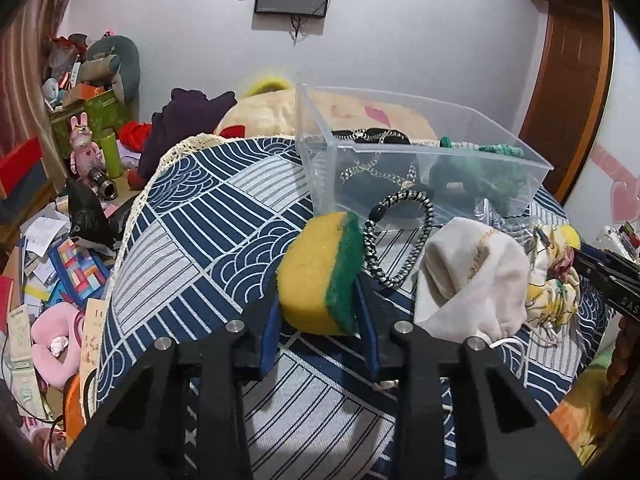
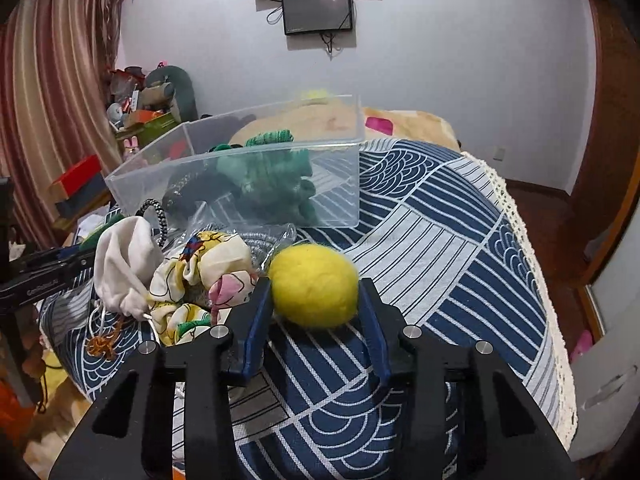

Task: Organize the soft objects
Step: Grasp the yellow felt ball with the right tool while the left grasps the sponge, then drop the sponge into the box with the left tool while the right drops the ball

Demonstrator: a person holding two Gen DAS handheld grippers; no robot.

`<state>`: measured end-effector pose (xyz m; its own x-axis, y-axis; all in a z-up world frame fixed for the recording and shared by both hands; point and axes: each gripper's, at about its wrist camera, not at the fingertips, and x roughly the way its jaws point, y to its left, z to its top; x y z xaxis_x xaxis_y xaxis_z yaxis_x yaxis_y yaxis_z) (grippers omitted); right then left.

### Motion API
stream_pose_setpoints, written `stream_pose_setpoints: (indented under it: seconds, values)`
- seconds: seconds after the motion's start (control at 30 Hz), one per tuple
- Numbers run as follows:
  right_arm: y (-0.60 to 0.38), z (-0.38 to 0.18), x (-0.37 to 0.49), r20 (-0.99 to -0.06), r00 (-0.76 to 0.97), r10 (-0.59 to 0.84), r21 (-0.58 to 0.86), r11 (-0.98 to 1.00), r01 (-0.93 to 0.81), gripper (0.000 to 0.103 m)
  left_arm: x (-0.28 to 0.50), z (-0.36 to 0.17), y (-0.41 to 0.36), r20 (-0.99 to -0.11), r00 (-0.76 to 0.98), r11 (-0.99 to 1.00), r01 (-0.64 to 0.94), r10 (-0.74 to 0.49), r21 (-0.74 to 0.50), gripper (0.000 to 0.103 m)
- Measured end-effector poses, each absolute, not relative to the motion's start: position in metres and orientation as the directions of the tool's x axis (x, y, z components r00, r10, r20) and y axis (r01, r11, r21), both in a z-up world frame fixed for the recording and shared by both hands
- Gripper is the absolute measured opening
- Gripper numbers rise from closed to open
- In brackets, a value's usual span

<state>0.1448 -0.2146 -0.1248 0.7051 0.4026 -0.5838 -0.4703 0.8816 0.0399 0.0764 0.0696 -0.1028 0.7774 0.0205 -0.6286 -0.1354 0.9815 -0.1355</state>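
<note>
1. Where the patterned blue-and-white tablecloth [image 1: 192, 248] covers the table, the left gripper [image 1: 318, 312] has its two blue-padded fingers pressed against the sides of a yellow sponge with a green scrubbing face [image 1: 320, 272], near the table's front edge.
2. The right gripper [image 2: 316, 304] has its fingers closed around a fuzzy yellow ball [image 2: 314, 286], also near the front edge.
3. Between the two lie a white drawstring pouch [image 1: 472, 276] and a crumpled floral cloth [image 2: 200, 276], touching each other.
4. A black-and-white braided cord loop [image 1: 400, 236] lies just behind the sponge.
5. Behind these, toward the table's far edge, stands a clear plastic box [image 1: 480, 128] holding a green knitted item [image 2: 264, 176] and something dark with a metal chain [image 1: 376, 168].
</note>
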Motion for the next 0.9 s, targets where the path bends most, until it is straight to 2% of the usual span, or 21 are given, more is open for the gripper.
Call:
stream_pose_setpoints:
  seconds: [0.23, 0.9]
  values:
    - [-0.223, -0.114, 0.144, -0.558, 0.735, 0.386, 0.041, 0.897, -0.439, 0.039, 0.064, -0.084, 0.074, -0.591, 0.804, 0.981, -0.156, 0.061, -0.111, 0.033]
    - [-0.213, -0.052, 0.145, -0.424, 0.812, 0.400, -0.020, 0.892, -0.451, 0.039, 0.064, -0.013, 0.072, -0.442, 0.895, 0.987, -0.117, 0.057, -0.110, 0.033]
